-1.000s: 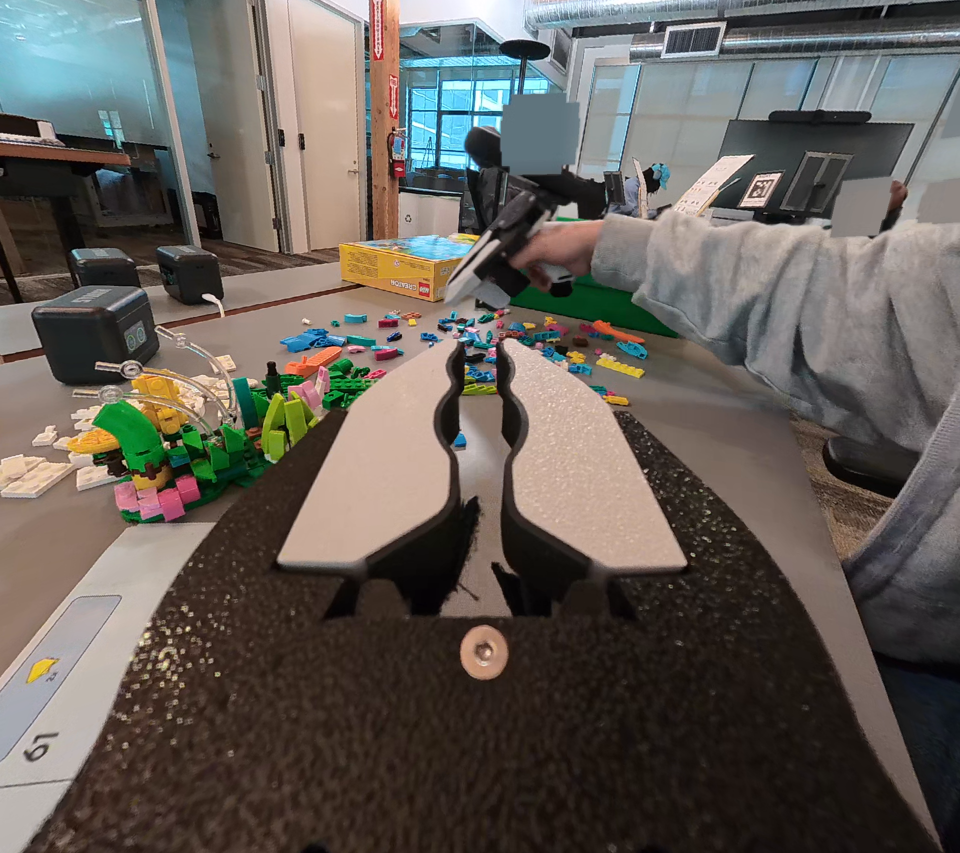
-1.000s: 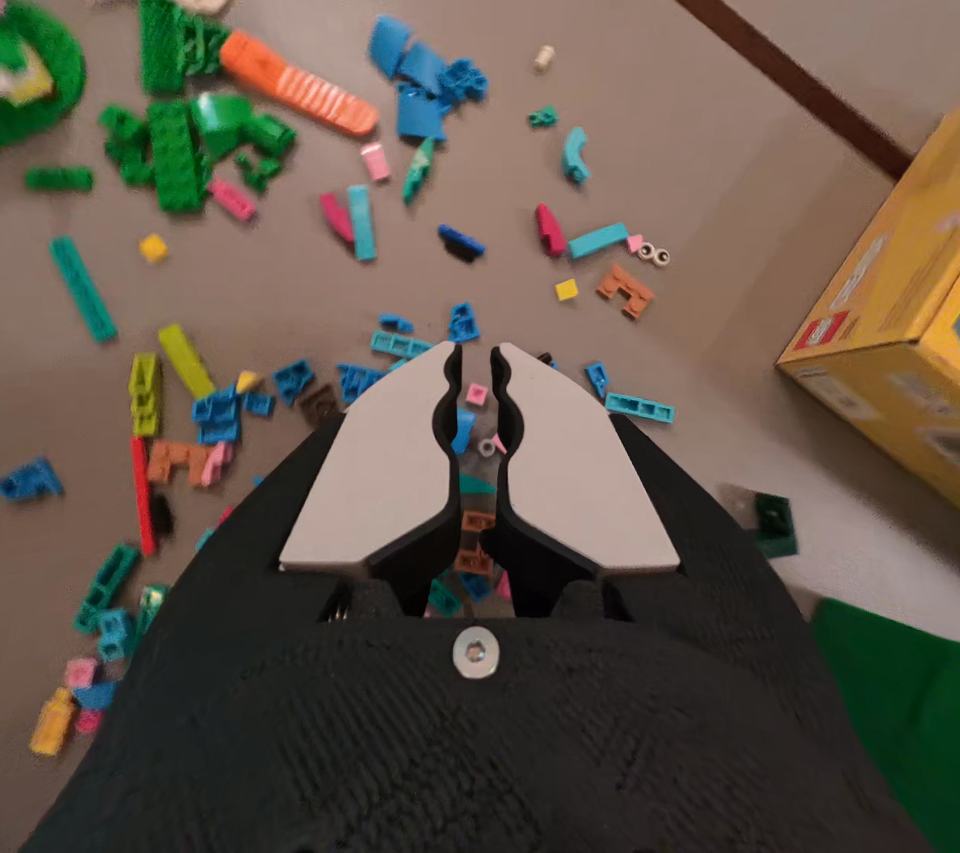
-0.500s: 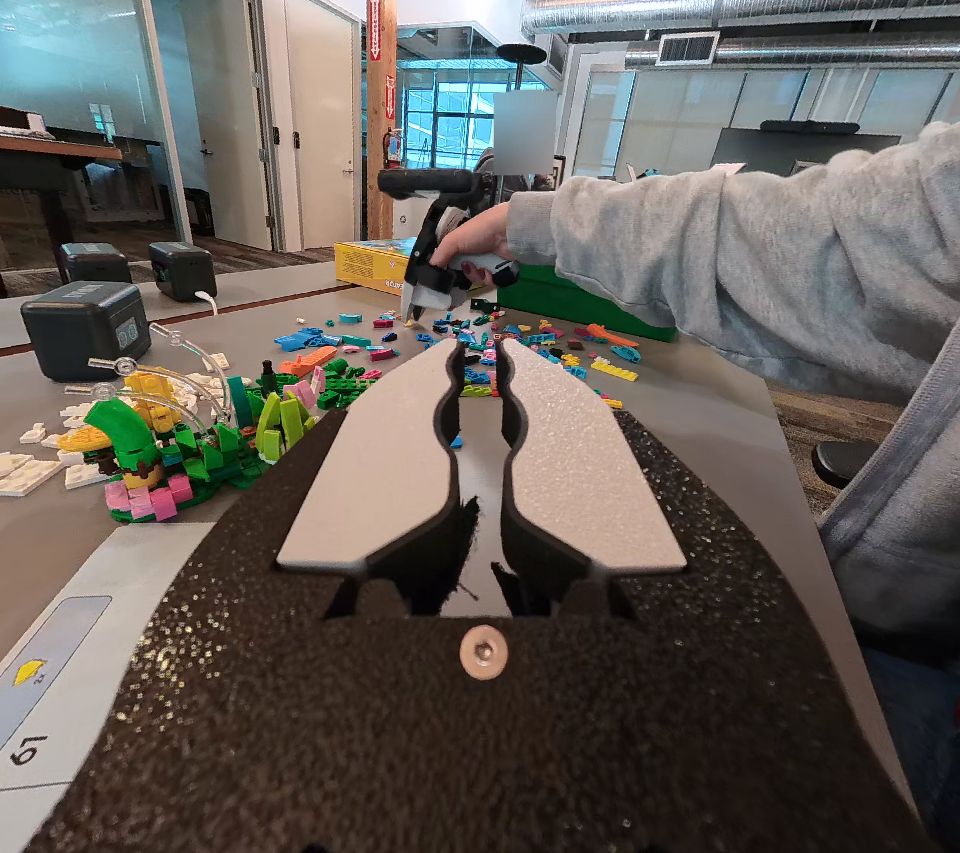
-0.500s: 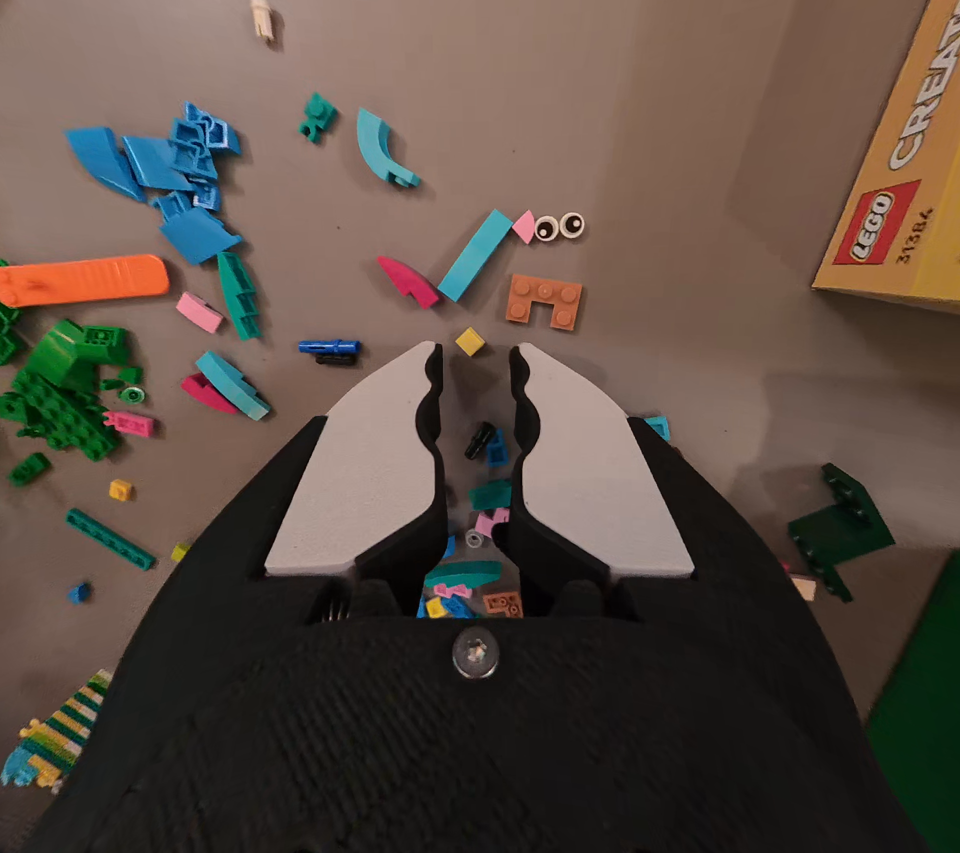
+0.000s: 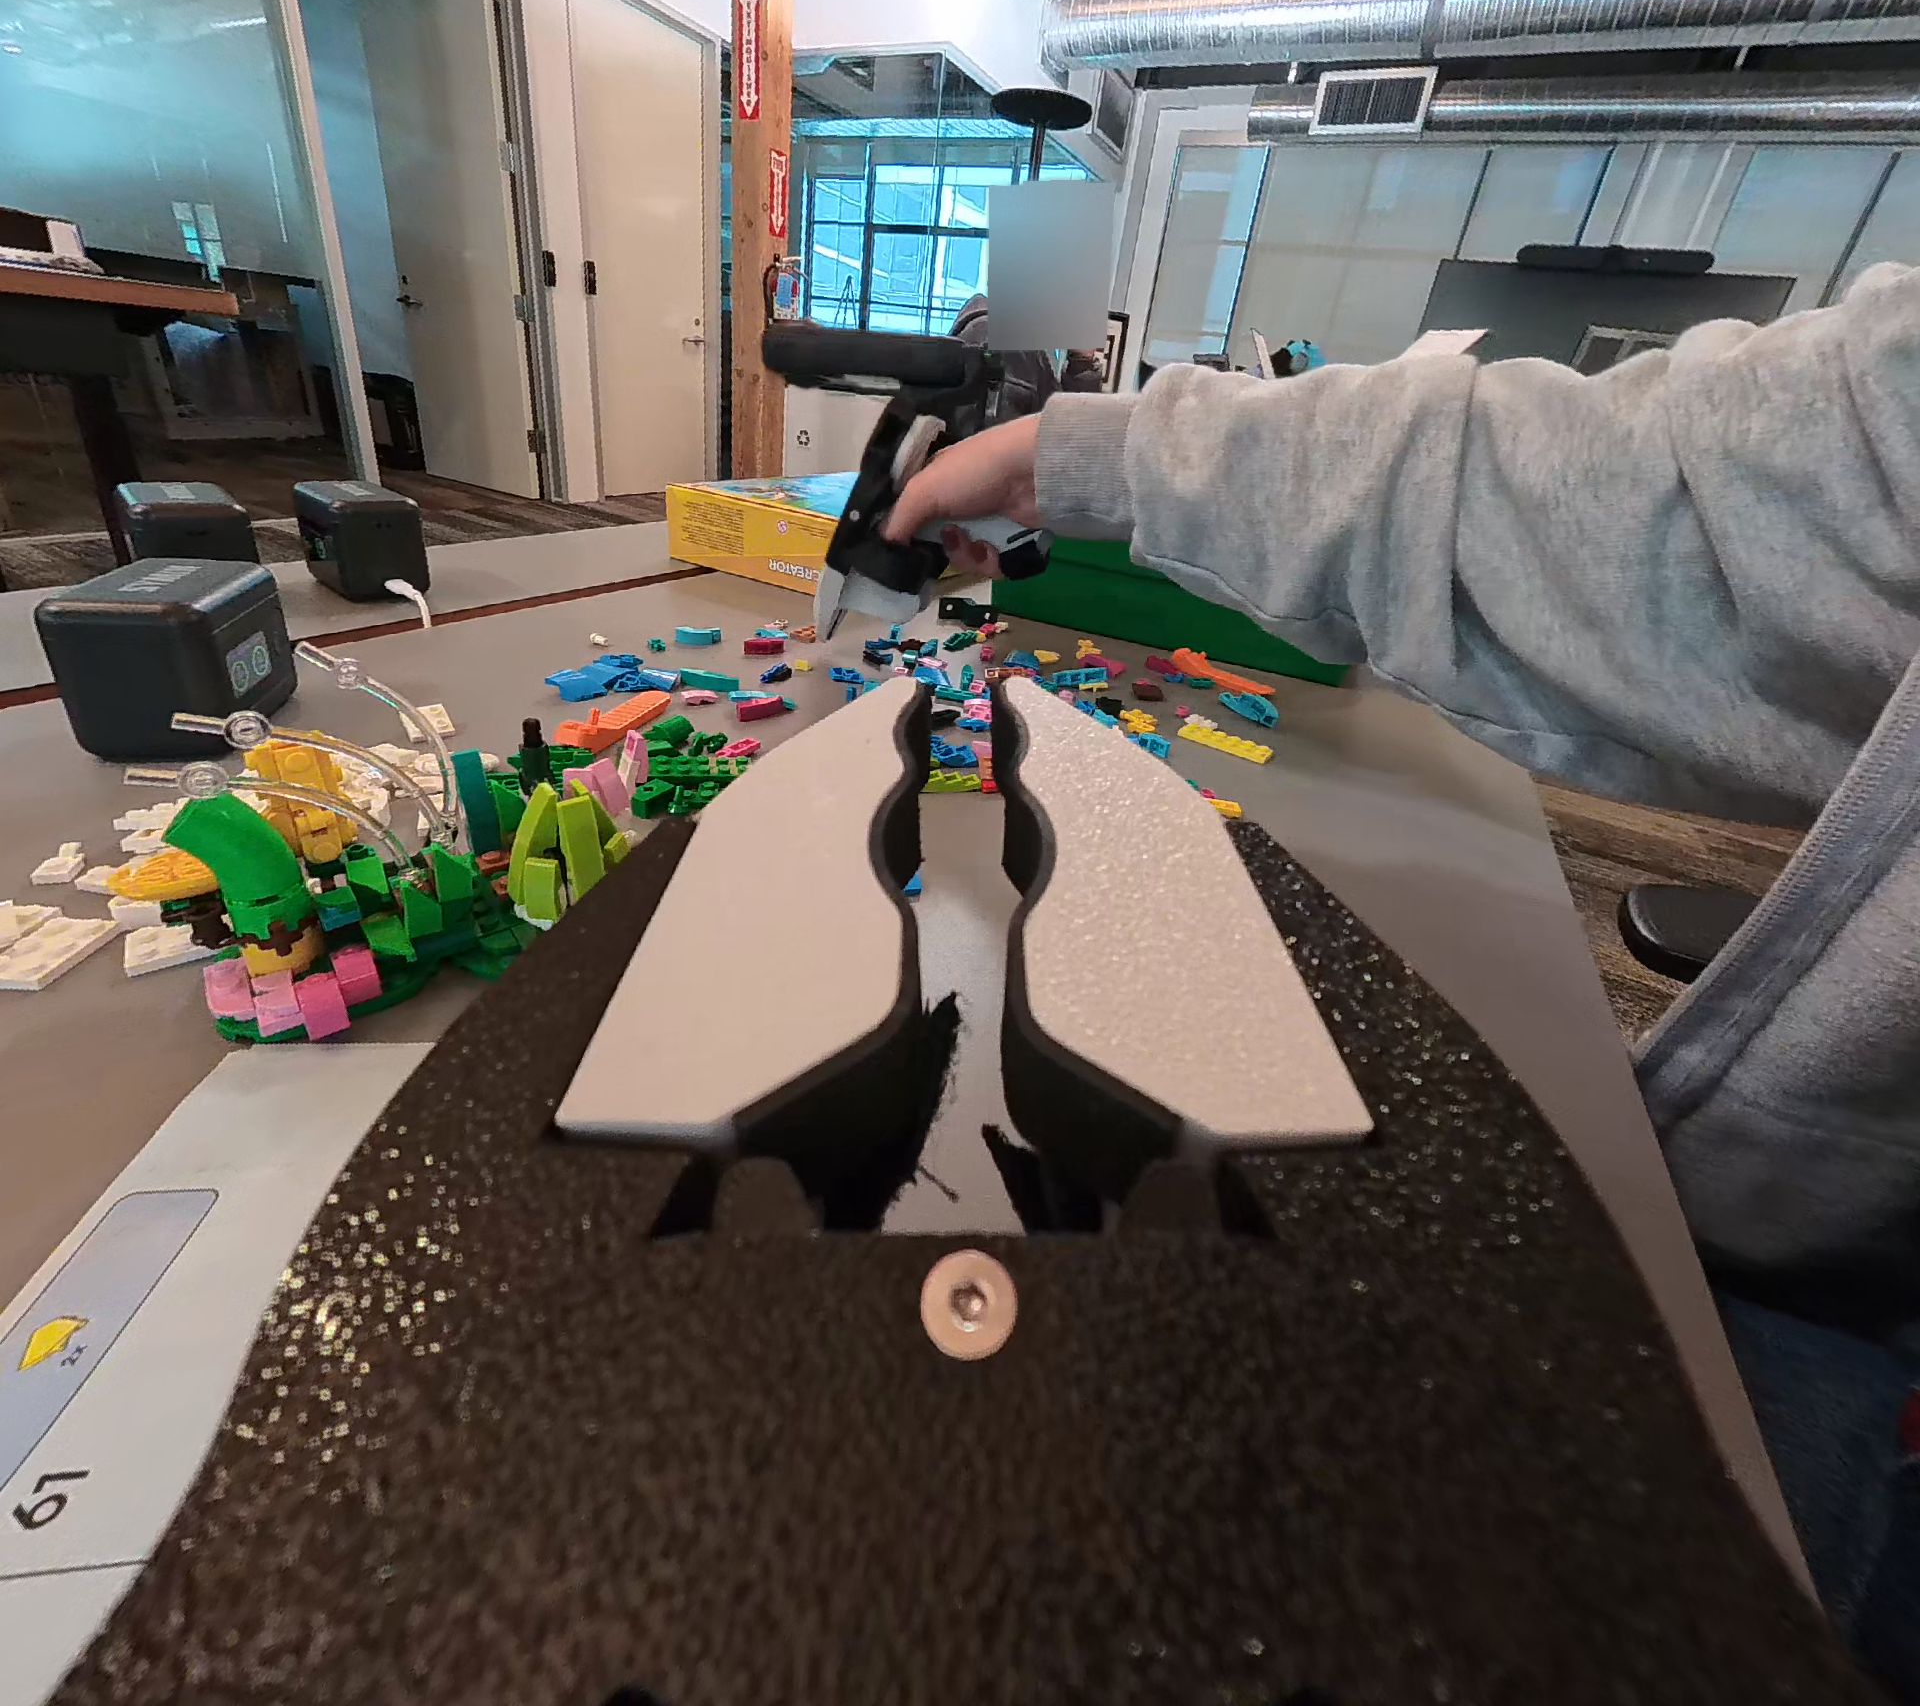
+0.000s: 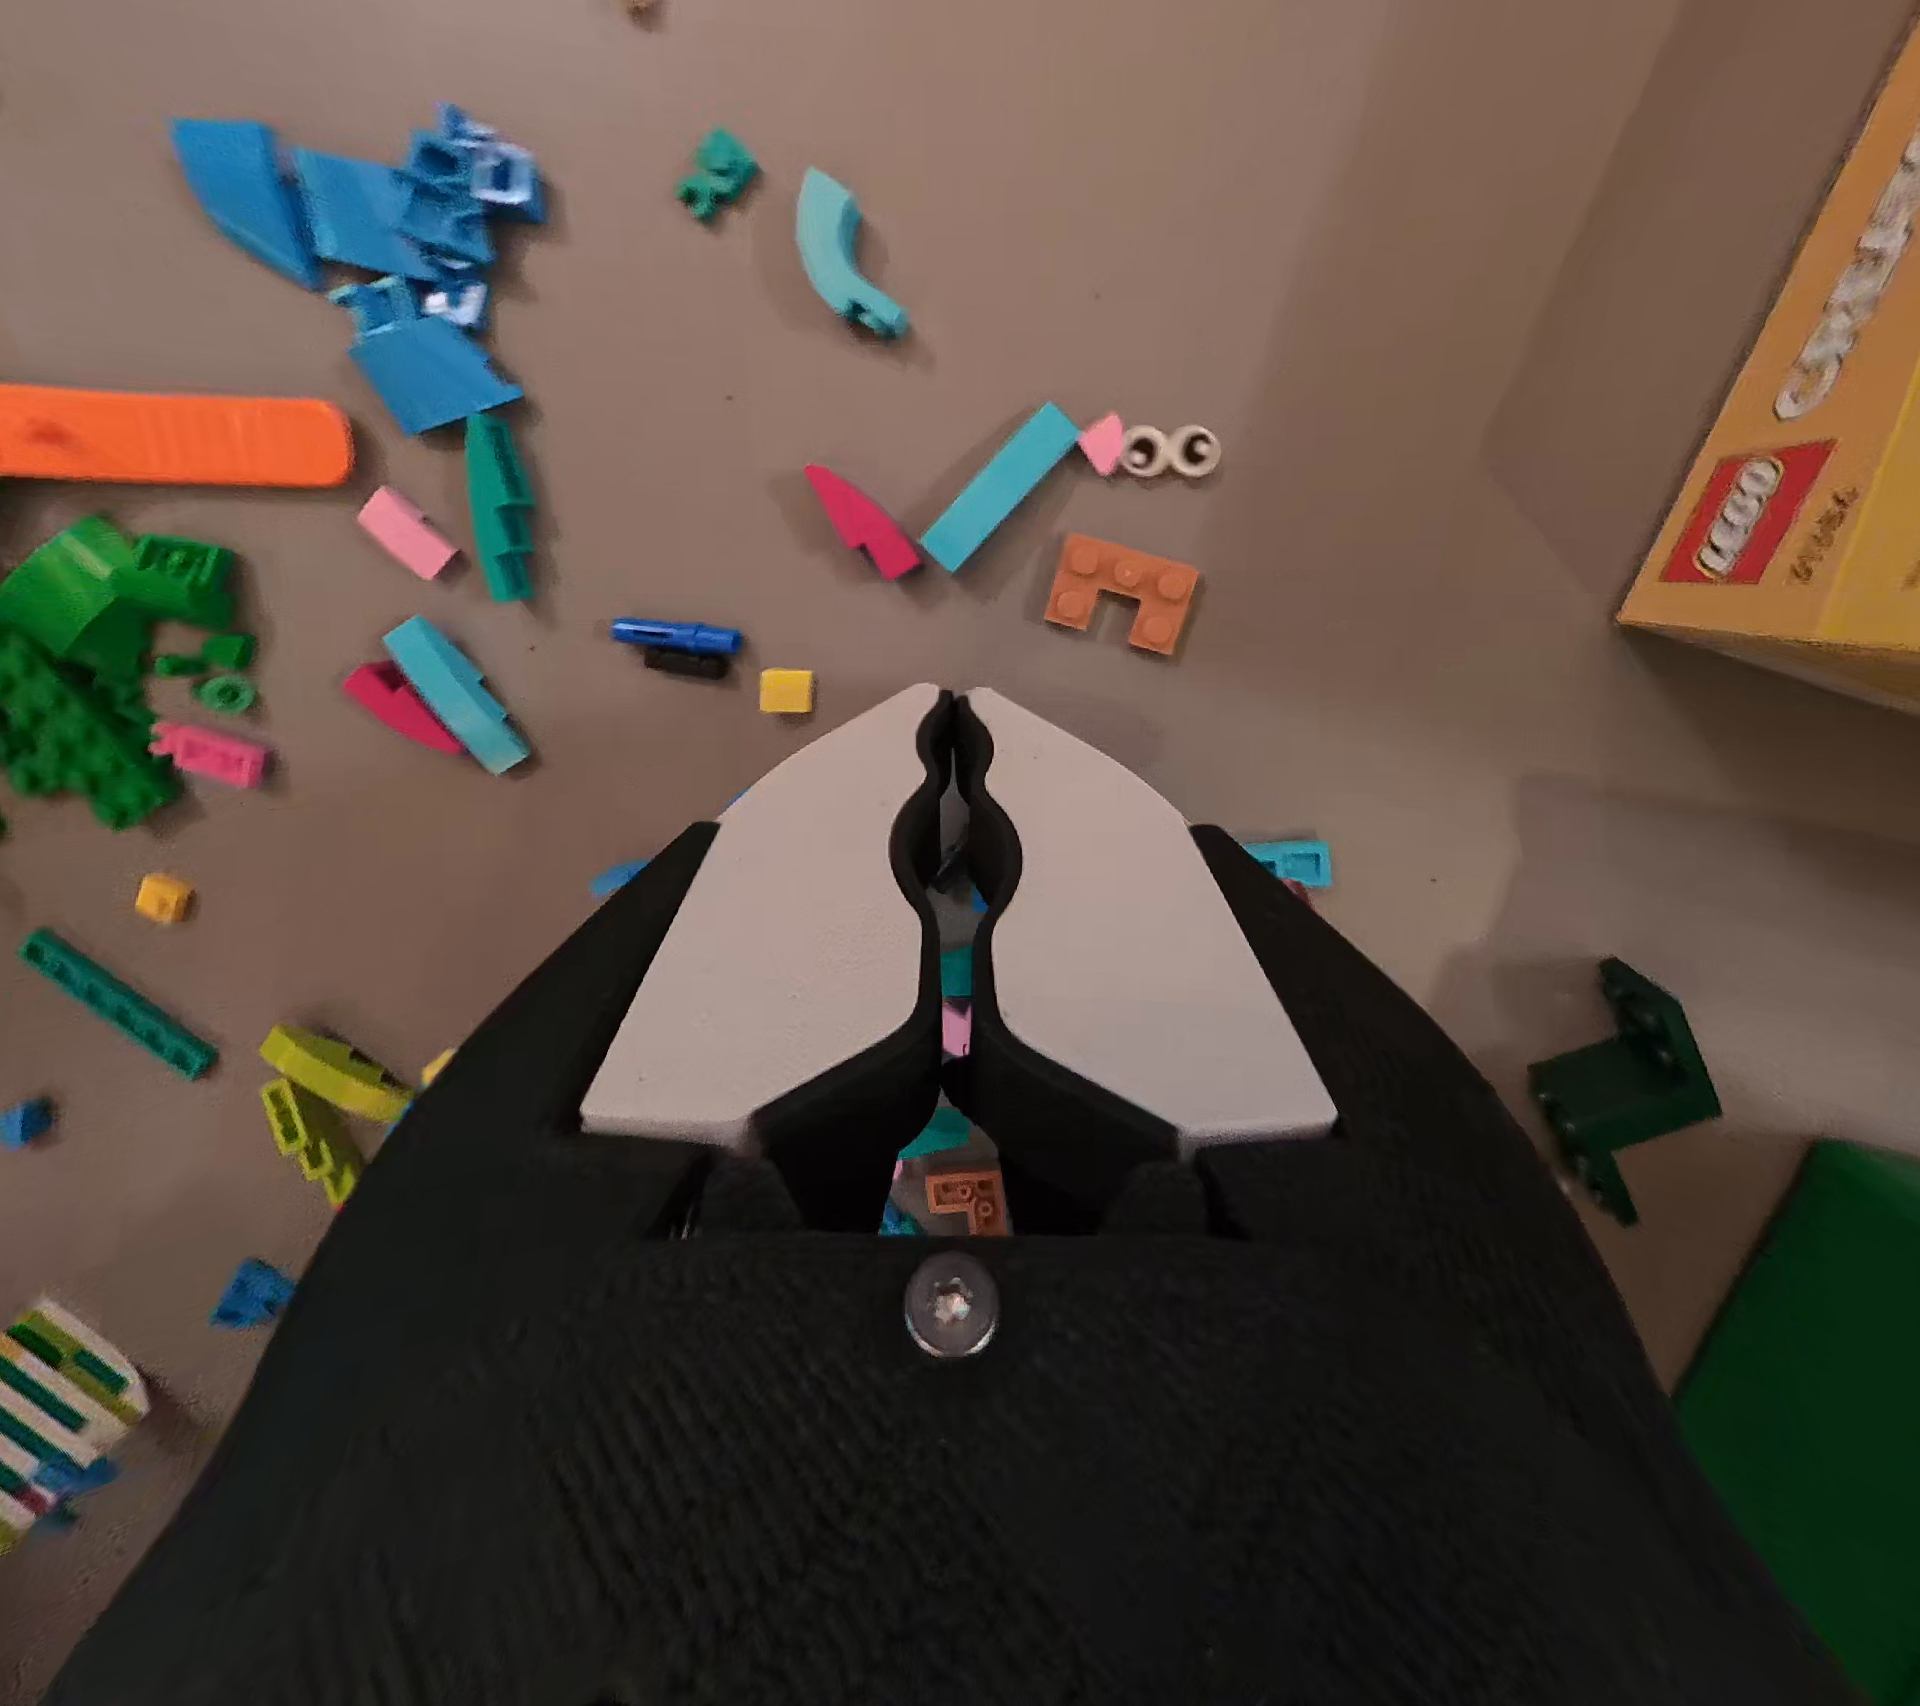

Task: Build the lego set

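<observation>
Loose lego pieces (image 5: 935, 669) lie scattered across the grey table (image 5: 1351, 825). A partly built green, yellow and pink model (image 5: 312, 887) stands at the left. My left gripper (image 5: 958, 700) is open and empty, held above the table and pointing at the pile. My right gripper (image 6: 951, 700) points down over the pieces with its tips together. A small black piece (image 6: 951, 867) shows in the hollow between its fingers. A small yellow tile (image 6: 784, 690) lies just left of the tips. The right gripper also shows in the left wrist view (image 5: 847, 617), held by a hand in a grey sleeve.
A yellow set box (image 6: 1808, 451) lies to the right, and a green box (image 6: 1829, 1407) sits nearer. An orange brick separator (image 6: 177, 435) and a dark green bracket (image 6: 1621, 1085) lie nearby. An instruction booklet (image 5: 135, 1241) and black devices (image 5: 156, 659) are at the left. My right fingertips sit around 35 cm from my left ones. The dark green bracket (image 6: 1621, 1085) lies around 15 cm away from my right fingertips.
My right gripper moved over the pieces toward the yellow box, tipped down, and closed its fingers around the small black piece. My left gripper stayed almost still.
</observation>
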The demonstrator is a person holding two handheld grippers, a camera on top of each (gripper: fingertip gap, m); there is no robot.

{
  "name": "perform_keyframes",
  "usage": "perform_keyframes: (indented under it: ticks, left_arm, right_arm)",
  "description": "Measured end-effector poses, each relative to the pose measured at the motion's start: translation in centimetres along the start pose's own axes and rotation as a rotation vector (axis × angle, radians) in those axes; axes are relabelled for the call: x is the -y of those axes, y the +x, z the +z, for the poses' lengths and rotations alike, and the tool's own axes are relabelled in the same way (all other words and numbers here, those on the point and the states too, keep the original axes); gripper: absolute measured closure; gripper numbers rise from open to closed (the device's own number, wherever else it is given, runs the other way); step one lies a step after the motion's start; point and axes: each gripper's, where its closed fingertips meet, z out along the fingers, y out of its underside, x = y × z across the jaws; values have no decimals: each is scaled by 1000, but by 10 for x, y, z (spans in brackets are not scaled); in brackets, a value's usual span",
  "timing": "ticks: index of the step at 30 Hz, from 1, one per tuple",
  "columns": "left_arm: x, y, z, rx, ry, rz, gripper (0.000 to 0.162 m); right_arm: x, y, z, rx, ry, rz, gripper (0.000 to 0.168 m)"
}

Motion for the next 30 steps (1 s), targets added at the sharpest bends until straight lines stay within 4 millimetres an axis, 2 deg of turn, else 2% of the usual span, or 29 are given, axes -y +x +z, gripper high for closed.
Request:
perform_keyframes:
  ticks: [2, 5, 8, 10, 15, 17, 22, 26, 30]
  left_arm:
    - [0, 0, 0, 0, -2, 3, 152]
    - [0, 0, 0, 1, -1, 2, 153]
    - [0, -1, 0, 0, -2, -1, 153]
    - [-1, 0, 0, 0, -2, -1, 153]
    - [-1, 0, 0, -2, -3, -1, 153]
    - [-1, 0, 0, -3, -3, 0, 153]
    - [0, -1, 0, 0, 0, -3, 153]
    - [0, -1, 0, 2, 4, -10, 153]
    - [1, -2, -1, 10, 11, -4, 153]
  right_arm:
    - [4, -7, -2, 44, 47, -88, 168]
    - [5, -18, -3, 91, 83, -196, 160]
    - [3, -35, -1, 193, 75, -212, 151]
    - [2, -36, 2, 193, 61, -223, 149]
    - [-3, -34, 10, 133, 26, -276, 152]
    - [-3, -34, 10, 116, 34, -296, 161]
    - [-2, -43, 1, 116, 76, -369, 166]
    - [-7, -78, -21, 178, 153, -496, 166]
    - [-24, -141, -50, 292, 239, -667, 166]
